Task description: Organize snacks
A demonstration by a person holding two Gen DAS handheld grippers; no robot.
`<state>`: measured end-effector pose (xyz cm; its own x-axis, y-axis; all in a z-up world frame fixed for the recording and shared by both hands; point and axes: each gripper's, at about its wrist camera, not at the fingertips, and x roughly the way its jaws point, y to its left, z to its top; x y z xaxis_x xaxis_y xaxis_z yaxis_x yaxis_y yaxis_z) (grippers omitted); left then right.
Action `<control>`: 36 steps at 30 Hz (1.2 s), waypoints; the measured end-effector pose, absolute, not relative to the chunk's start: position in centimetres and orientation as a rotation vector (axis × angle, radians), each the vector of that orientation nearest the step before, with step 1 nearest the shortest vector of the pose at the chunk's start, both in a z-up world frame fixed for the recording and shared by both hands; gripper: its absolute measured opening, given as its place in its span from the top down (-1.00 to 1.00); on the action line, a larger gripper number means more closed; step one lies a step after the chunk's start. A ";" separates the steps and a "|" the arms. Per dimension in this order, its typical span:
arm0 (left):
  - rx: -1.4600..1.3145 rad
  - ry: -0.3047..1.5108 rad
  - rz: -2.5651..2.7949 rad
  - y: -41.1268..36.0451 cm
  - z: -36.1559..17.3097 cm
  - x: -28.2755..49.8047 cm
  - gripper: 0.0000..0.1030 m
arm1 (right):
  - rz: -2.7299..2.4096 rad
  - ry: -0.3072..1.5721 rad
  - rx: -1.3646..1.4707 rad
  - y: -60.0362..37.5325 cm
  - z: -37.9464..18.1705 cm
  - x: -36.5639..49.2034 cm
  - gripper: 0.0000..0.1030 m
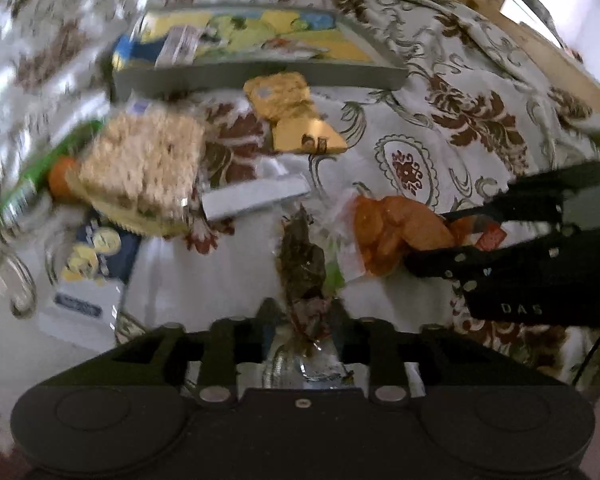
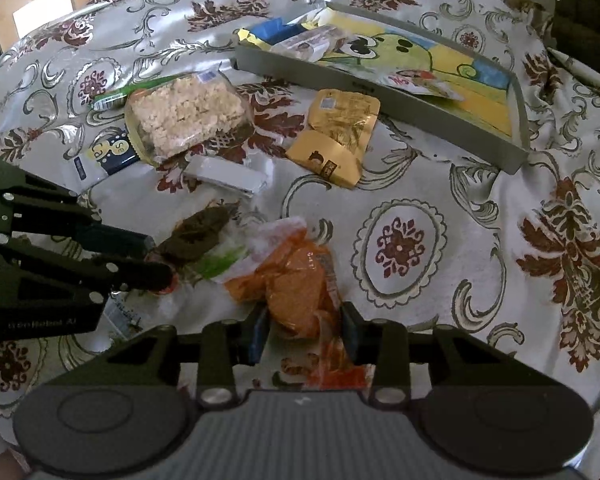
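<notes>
Each gripper had clamped one snack, the left gripper a brown packet and the right gripper an orange bag, probably bound for the tray across the bed.

Each camera sits on a gripper and looks forward along its fingers, down at the flowered cloth from close up. The left view is blurry and faces the gray tray from low down. The right view looks from a bit higher. Both show the tray, the orange snack bag and the brown snack bag.
</notes>
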<state>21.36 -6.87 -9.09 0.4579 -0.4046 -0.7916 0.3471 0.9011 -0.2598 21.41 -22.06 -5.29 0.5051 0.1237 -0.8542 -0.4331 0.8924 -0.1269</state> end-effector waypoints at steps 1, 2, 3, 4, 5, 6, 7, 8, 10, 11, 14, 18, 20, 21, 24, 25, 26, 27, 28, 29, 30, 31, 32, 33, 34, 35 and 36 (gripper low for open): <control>-0.086 1.006 -0.466 -6.7 -9.4 21.7 0.17 | 0.342 0.988 -0.344 -22.1 -5.2 21.4 0.19; -0.098 1.015 -0.472 -6.7 -9.6 21.9 0.08 | 0.340 0.988 -0.340 -22.1 -5.2 21.4 0.19; -0.106 1.016 -0.473 -6.8 -9.6 22.1 0.05 | 0.334 0.990 -0.335 -22.1 -5.1 21.4 0.19; -0.110 1.014 -0.472 -6.9 -9.7 22.3 0.04 | 0.329 0.992 -0.332 -22.1 -5.1 21.4 0.19; -0.105 1.010 -0.472 -7.1 -9.7 22.4 0.04 | 0.326 0.993 -0.330 -22.2 -5.0 21.4 0.19; -0.090 1.002 -0.471 -7.4 -9.7 22.4 0.06 | 0.321 0.992 -0.329 -22.2 -5.0 21.3 0.19; -0.076 0.993 -0.471 -7.5 -9.6 22.3 0.14 | 0.317 0.992 -0.330 -22.2 -5.0 21.3 0.19; -0.066 0.986 -0.472 -7.6 -9.5 22.3 0.17 | 0.315 0.992 -0.328 -22.2 -5.1 21.3 0.19; -0.048 0.965 -0.471 -7.7 -9.3 22.0 0.31 | 0.311 0.986 -0.321 -22.3 -5.0 21.2 0.19; -0.047 0.959 -0.473 -7.6 -9.2 22.0 0.37 | 0.307 0.978 -0.324 -22.3 -4.9 21.1 0.19; -0.054 0.940 -0.473 -7.5 -8.8 21.8 0.58 | 0.300 0.943 -0.330 -22.2 -4.5 20.8 0.20; -0.056 0.926 -0.463 -7.4 -8.6 21.6 0.62 | 0.291 0.904 -0.362 -21.9 -4.2 20.6 0.20; -0.072 0.929 -0.459 -7.3 -8.6 21.6 0.62 | 0.287 0.897 -0.377 -21.8 -4.2 20.5 0.20; -0.079 0.927 -0.457 -7.2 -8.6 21.6 0.62 | 0.287 0.896 -0.379 -21.8 -4.2 20.5 0.20; -0.089 0.910 -0.449 -7.0 -8.2 21.5 0.63 | 0.281 0.888 -0.375 -21.9 -4.1 20.5 0.20; -0.089 0.904 -0.449 -7.0 -8.1 21.4 0.66 | 0.277 0.883 -0.373 -22.0 -4.0 20.5 0.20; -0.087 0.894 -0.452 -7.1 -8.0 21.3 0.66 | 0.272 0.877 -0.365 -22.2 -3.8 20.5 0.20; -0.084 0.883 -0.456 -7.1 -7.8 21.2 0.66 | 0.269 0.872 -0.356 -22.4 -3.6 20.6 0.20; -0.082 0.877 -0.461 -7.2 -7.7 21.1 0.66 | 0.265 0.866 -0.349 -22.5 -3.5 20.6 0.20; -0.081 0.872 -0.466 -7.3 -7.6 21.0 0.66 | 0.260 0.859 -0.343 -22.8 -3.3 20.6 0.20; -0.080 0.871 -0.471 -7.4 -7.5 21.0 0.66 | 0.256 0.852 -0.340 -22.9 -3.1 20.6 0.19; -0.082 0.873 -0.476 -7.4 -7.5 20.9 0.67 | 0.251 0.847 -0.336 -23.1 -3.0 20.6 0.20; -0.085 0.873 -0.478 -7.4 -7.6 20.9 0.67 | 0.247 0.844 -0.332 -23.2 -2.9 20.5 0.19; -0.086 0.871 -0.479 -7.4 -7.5 20.9 0.67 | 0.243 0.840 -0.329 -23.3 -2.8 20.5 0.19; -0.088 0.869 -0.480 -7.4 -7.5 20.9 0.67 | 0.239 0.836 -0.326 -23.4 -2.7 20.5 0.19; -0.092 0.863 -0.481 -7.4 -7.5 20.9 0.67 | 0.235 0.832 -0.324 -23.5 -2.6 20.5 0.19; -0.099 0.858 -0.485 -7.3 -7.4 20.8 0.68 | 0.232 0.829 -0.322 -23.6 -2.5 20.4 0.19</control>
<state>20.82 -7.34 -7.35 0.5532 -0.4484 -0.7020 0.3701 0.8873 -0.2751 20.45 -23.62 -2.54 0.6546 0.0763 -0.7521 -0.3250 0.9267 -0.1889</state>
